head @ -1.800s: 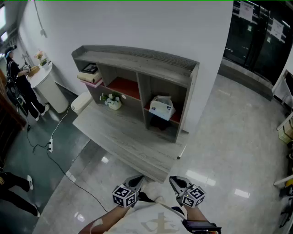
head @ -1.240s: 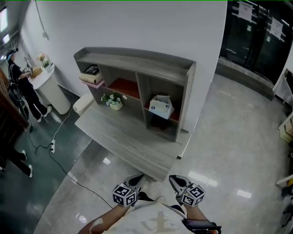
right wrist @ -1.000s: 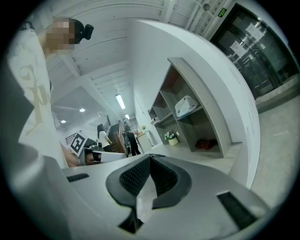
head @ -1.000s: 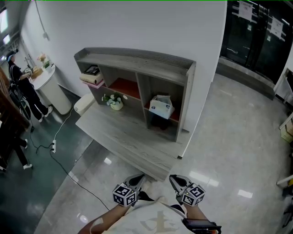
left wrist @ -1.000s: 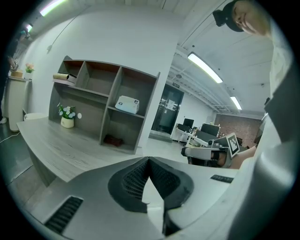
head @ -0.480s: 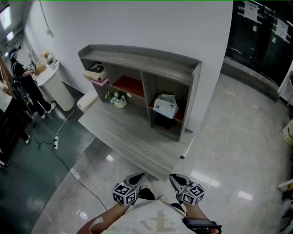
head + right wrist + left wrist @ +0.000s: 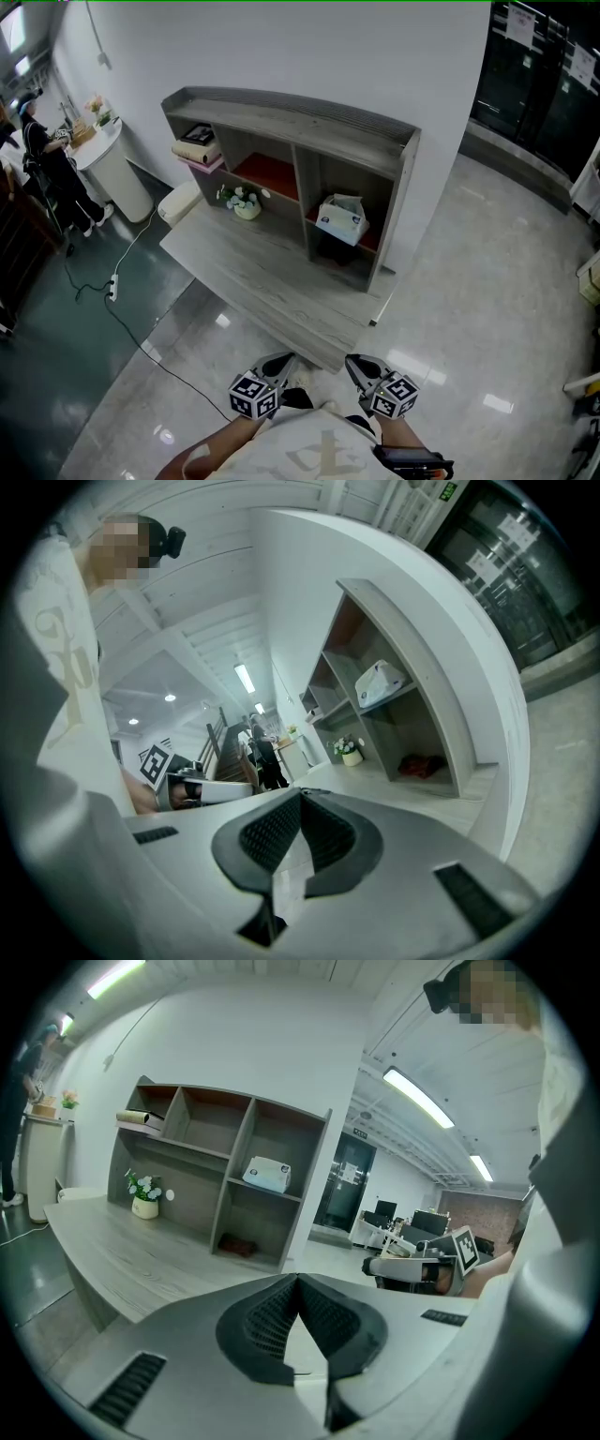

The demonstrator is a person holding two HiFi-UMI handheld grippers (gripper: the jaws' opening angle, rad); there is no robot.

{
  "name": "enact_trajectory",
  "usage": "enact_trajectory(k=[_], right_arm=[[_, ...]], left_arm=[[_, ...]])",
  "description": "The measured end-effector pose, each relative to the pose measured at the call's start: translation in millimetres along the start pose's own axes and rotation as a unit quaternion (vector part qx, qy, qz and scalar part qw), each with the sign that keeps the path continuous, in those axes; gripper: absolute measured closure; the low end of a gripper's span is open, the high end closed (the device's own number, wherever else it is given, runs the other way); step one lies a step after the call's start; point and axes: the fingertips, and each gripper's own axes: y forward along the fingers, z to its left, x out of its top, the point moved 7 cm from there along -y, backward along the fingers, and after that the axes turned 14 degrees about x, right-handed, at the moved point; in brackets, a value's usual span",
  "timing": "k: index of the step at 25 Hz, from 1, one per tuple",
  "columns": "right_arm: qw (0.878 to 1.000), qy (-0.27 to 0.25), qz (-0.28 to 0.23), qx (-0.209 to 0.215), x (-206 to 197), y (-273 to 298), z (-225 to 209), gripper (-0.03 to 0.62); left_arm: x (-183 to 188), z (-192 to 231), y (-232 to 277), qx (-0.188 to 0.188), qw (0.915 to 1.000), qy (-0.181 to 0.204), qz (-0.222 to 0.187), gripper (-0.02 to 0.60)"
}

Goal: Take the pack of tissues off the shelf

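The white-and-blue pack of tissues (image 7: pixel 339 219) lies on the red-lined upper board of the right compartment of a grey wooden shelf unit (image 7: pixel 291 116). It also shows in the left gripper view (image 7: pixel 266 1175) and the right gripper view (image 7: pixel 382 681). My left gripper (image 7: pixel 280 363) and right gripper (image 7: pixel 357 365) hang close to my body, in front of the desk's near edge and far from the shelf. Both are shut with nothing between the jaws (image 7: pixel 298 1280) (image 7: pixel 300 794).
The shelf stands on a long grey desk (image 7: pixel 265 284). A small flower pot (image 7: pixel 246 202) sits beside the left compartments, stacked books (image 7: pixel 197 148) above it, a dark red thing (image 7: pixel 334 254) under the tissues. A white bin (image 7: pixel 178 202), a floor cable (image 7: pixel 120 310) and a person (image 7: pixel 52 165) are at left.
The head view has swung a little, so the shelf sits slightly further right. A person at the left edge has walked out of sight. Both grippers stay shut in place.
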Motion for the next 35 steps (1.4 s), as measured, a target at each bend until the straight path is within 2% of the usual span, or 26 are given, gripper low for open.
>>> enact_trajectory(k=[19,35], right_arm=[[1.0,0.001,0.013,-0.024,22.6,31.8,-44.4,0.59],[0.998,-0.01,-0.003,-0.063,62.9,48.4,-89.5,0.589]], left_arm=[[27.3,40.6,51.7,-0.005,0.9998,-0.019,-0.006,0.578],[78.8,57.5,121.6,-0.047,0.9988,0.0,-0.015,0.578]])
